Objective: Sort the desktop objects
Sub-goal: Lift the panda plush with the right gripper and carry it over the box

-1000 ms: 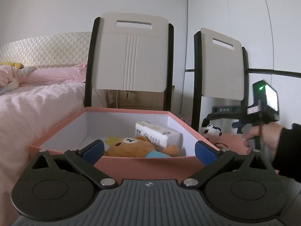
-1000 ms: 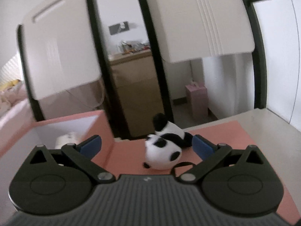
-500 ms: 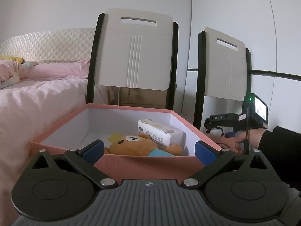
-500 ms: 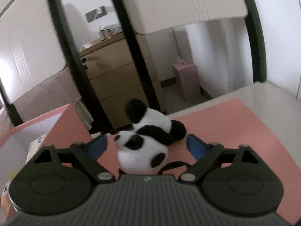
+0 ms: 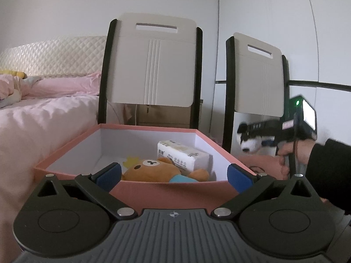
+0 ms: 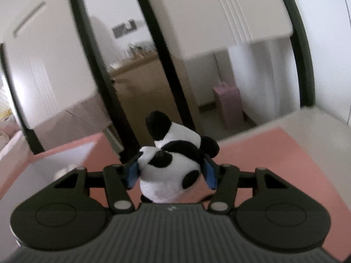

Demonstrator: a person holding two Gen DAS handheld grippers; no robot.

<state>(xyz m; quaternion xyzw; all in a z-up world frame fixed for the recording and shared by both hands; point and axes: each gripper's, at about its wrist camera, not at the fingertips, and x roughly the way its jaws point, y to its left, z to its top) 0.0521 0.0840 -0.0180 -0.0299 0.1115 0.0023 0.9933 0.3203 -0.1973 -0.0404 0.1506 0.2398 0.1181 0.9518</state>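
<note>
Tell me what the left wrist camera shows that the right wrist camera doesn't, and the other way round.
Only the left wrist view shows the brown plush bear and the white tissue pack lying inside the pink open-topped cardboard box, the pink bed, the person's right hand, and the open left gripper.

Only the right wrist view shows the blue pads pressed against both sides of the toy, a wooden cabinet and a small pink box on the floor.

Both show the black-and-white plush panda, the right gripper, the box and two white chair backs.
</note>
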